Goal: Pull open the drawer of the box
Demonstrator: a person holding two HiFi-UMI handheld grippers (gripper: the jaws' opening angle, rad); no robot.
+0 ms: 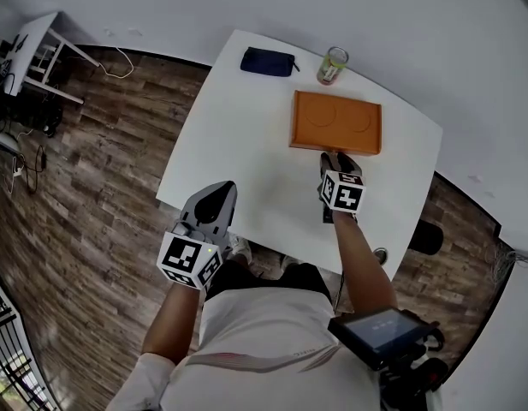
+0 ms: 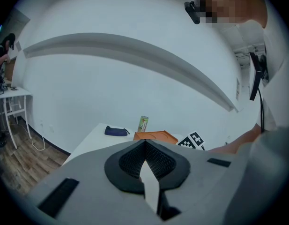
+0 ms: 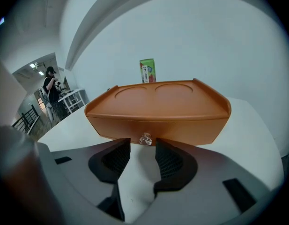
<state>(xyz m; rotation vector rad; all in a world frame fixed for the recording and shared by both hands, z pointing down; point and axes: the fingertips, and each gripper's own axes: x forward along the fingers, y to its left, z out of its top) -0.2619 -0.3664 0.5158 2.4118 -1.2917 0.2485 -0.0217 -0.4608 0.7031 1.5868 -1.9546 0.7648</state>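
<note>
An orange wooden box (image 1: 335, 122) with two round hollows in its top sits at the far right of the white table (image 1: 238, 144). Its drawer front faces me and looks closed, with a small clear knob (image 3: 145, 138) at its middle. My right gripper (image 1: 336, 157) is right at that front, open. In the right gripper view (image 3: 143, 145) the knob sits at the tips of the two black pads, and neither pad presses on it. My left gripper (image 1: 217, 188) hovers over the table's near left edge, its jaws (image 2: 144, 144) shut on nothing, far from the box (image 2: 153, 136).
A dark blue pouch (image 1: 268, 62) and a green-labelled can (image 1: 332, 66) lie at the table's far edge behind the box. Wood floor surrounds the table, with a white desk (image 1: 37, 50) at far left. A person (image 3: 53, 86) stands in the background.
</note>
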